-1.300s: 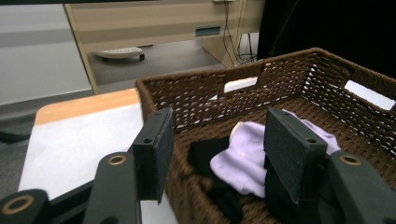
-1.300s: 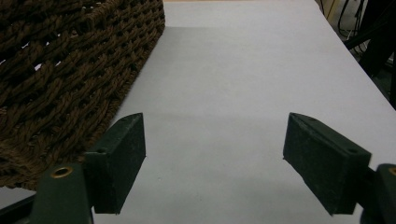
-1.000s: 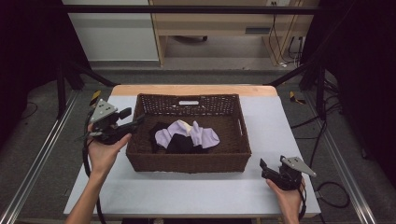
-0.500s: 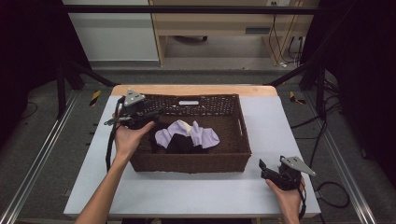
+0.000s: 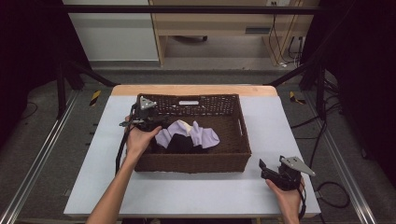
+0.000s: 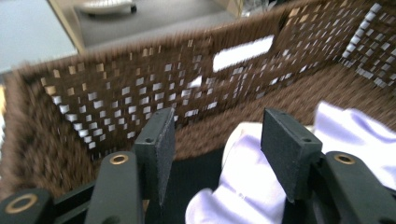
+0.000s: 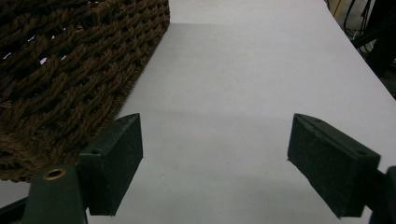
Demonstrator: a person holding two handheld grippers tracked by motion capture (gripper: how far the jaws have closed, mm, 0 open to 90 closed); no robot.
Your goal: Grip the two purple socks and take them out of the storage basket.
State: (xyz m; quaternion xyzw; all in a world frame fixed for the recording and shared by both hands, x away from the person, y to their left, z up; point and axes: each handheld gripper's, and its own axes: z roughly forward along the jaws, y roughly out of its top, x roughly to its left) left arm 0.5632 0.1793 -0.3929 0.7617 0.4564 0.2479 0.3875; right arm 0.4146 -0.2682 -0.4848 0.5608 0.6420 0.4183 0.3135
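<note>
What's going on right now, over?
Left gripper open, inside basket over lilac cloth. Right gripper open, empty, on table. Nothing in the way.

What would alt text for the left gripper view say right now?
The left gripper reaches into a dark brown woven basket with its jaws open, just above a pale lilac cloth lying on a black garment. The cloth sits partly between the jaws, but the pads are not pressing on it. The picture is slightly blurred.
</note>
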